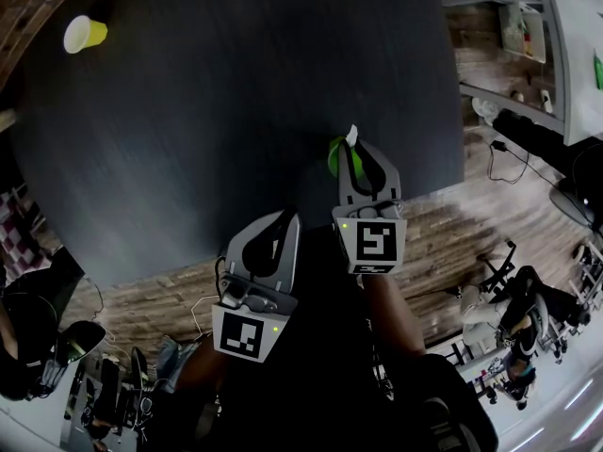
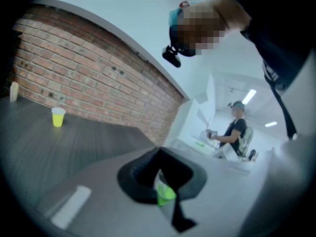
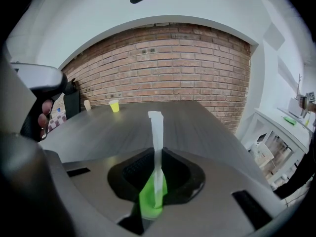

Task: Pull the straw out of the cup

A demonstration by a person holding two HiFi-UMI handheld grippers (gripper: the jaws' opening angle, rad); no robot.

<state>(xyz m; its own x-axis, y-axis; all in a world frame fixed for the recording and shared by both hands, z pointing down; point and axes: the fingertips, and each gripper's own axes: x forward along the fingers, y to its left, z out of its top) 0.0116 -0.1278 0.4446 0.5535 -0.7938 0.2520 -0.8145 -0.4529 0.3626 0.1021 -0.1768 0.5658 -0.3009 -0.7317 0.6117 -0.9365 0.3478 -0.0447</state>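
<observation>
Your left gripper is nearest, at 6 o'clock, over the near edge of the table and well apart from the green cup. Jaws drawn in to a narrow beak. Its own view shows a blurred green patch low in the hollow; whether that is held or only seen beyond is unreadable.

Your right gripper, at 1 o'clock from the left one: jaws closed to a slit, tips nipping the straw partway up. Green cup sits below the jaws, straw base inside it, straw top leaning toward 12 o'clock. Standing or lifted: cannot tell.

Judgement: straw is pale, thin, light and probably soft, so a hard pinch would flatten it. Green cup is small and light with nothing visibly pinning it, so it may ride up with the straw. Grip low near the rim, draw along the straw's own line, steady the cup with your left.

Yellow cup far off at 10 o'clock, not involved.
</observation>
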